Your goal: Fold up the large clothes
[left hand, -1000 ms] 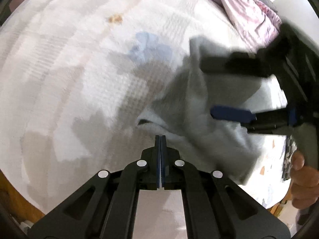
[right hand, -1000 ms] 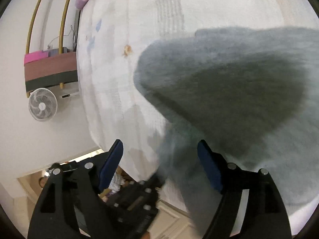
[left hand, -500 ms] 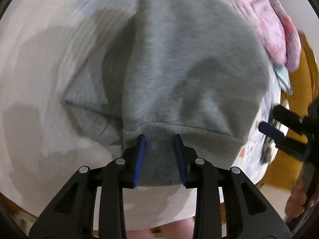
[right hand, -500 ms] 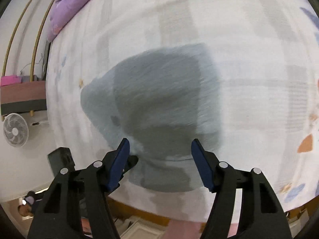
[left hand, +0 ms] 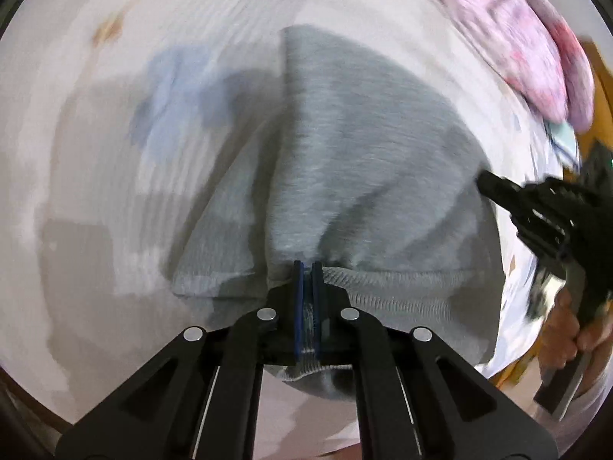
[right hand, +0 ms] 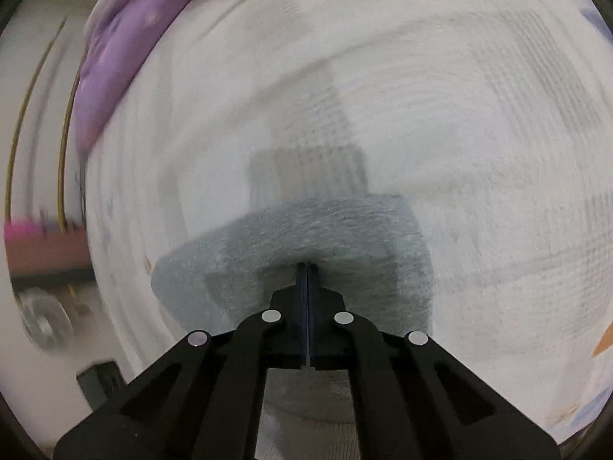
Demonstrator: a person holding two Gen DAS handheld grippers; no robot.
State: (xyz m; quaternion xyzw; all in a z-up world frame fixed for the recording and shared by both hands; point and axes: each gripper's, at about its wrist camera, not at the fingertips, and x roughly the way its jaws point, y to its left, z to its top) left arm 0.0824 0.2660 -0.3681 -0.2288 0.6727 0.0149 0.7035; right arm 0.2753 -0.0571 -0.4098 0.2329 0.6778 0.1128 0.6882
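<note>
A bed with a pale patchwork-print cover carries a grey sweatshirt and a pink-purple quilt at its far edge.

Grey sweatshirt, white patchwork-print bedspread, pink floral quilt, purple pillow

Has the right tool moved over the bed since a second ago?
Yes. The right tool now sits at the near edge of the grey sweatshirt, and the purple pillow has swung to the view's upper left.
</note>
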